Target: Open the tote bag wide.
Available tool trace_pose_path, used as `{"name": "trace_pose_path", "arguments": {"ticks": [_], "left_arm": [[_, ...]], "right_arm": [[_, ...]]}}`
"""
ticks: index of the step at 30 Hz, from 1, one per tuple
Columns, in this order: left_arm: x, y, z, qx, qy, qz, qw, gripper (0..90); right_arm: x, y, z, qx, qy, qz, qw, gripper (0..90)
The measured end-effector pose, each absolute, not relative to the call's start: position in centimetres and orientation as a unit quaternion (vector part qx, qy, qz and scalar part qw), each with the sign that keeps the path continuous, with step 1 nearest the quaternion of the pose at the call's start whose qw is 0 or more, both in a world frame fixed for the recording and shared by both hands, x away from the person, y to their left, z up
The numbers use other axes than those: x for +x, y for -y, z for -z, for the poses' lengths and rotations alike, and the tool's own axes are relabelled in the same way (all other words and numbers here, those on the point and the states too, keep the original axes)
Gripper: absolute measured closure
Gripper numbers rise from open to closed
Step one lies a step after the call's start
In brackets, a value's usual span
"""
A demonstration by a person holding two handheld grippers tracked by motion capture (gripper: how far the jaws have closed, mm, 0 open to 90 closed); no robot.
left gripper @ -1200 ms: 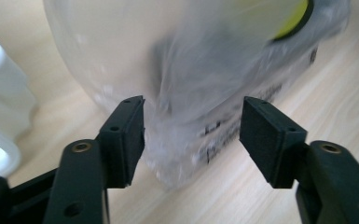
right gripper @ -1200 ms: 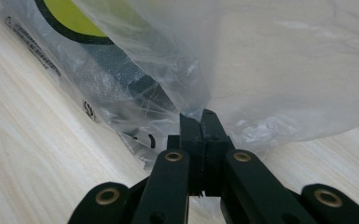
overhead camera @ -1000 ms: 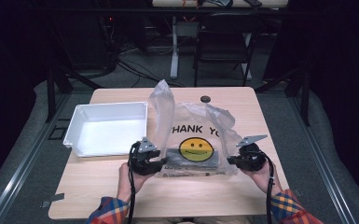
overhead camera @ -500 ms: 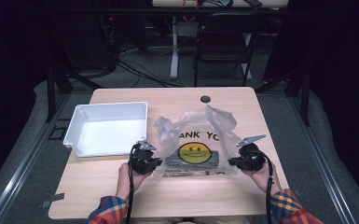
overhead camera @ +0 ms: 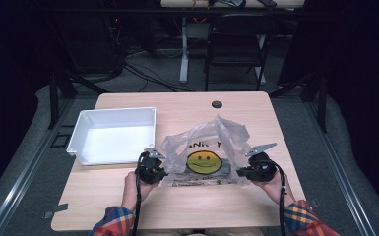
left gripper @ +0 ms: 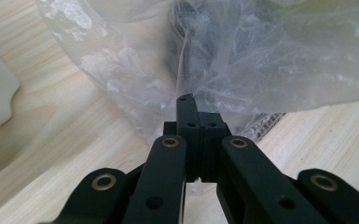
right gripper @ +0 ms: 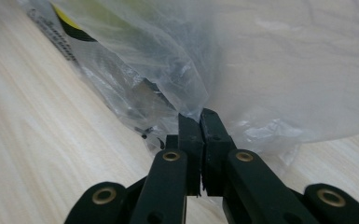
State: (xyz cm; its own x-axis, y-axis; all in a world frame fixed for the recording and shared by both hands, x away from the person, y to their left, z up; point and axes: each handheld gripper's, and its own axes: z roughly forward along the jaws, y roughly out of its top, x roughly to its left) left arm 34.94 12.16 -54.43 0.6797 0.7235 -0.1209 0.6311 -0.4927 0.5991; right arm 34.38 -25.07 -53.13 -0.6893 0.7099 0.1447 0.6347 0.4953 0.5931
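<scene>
Dim room clutter, a dark chair and cables on the floor are seen beyond a light wooden table (overhead camera: 187, 206), and on its near half a clear plastic bag (overhead camera: 202, 147) printed with a yellow smiley face is spread with its printed side up. The bag is held at its two opposite side edges, apparently so that the film is kept stretched flat between the hands and its puffed upper part, on the far side of the print, can settle. To the left of the bag the left gripper (overhead camera: 153, 168) is seen with its jaws pressed together on a pinch of the film; in the left gripper view the left gripper (left gripper: 193, 105) is shown clamped on the crinkled edge just above the wood. To the right of the bag the right gripper (overhead camera: 250, 171) is likewise closed on the film, and in the right gripper view the right gripper (right gripper: 199, 116) is seen nipping a gathered fold. Both grips are judged to be placed low and wide for an even pull. Left of the bag and just beyond the left gripper, a white tray (overhead camera: 78, 135) is seen close by. Beyond the bag, a small dark disc (overhead camera: 217, 104) is set in the far edge of the table.
</scene>
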Motion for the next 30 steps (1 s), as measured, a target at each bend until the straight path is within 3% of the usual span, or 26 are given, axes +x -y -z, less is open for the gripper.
{"name": "trace_pose_path", "arguments": {"ticks": [14, 20, 24, 27, 28, 30], "left_arm": [[35.1, -12.7, 54.6, 0.863, -0.404, -0.069, 0.297, 90.0], [35.2, -13.3, 54.6, 0.863, -0.408, -0.071, 0.291, 90.0], [35.3, -13.3, 54.8, 0.861, -0.41, -0.073, 0.291, 90.0], [35.2, -13.4, 54.5, 0.861, -0.403, -0.073, 0.303, 88.4], [35.0, -13.5, 54.1, 0.86, -0.397, -0.072, 0.312, 81.4], [34.5, -13.5, 53.5, 0.858, -0.392, -0.07, 0.325, 75.5]], "right_arm": [[35.6, 25.5, 54.7, 0.411, -0.862, -0.291, 0.056, 85.7], [34.5, 25.2, 53.1, 0.377, -0.86, -0.336, 0.066, 70.8], [33.9, 24.6, 52.3, 0.366, -0.86, -0.343, 0.091, 86.4], [34.0, 24.6, 52.5, 0.369, -0.858, -0.343, 0.097, 89.2], [34.2, 24.8, 52.6, 0.373, -0.858, -0.34, 0.091, 89.6], [34.2, 25.0, 52.8, 0.379, -0.855, -0.344, 0.088, 89.7]]}}
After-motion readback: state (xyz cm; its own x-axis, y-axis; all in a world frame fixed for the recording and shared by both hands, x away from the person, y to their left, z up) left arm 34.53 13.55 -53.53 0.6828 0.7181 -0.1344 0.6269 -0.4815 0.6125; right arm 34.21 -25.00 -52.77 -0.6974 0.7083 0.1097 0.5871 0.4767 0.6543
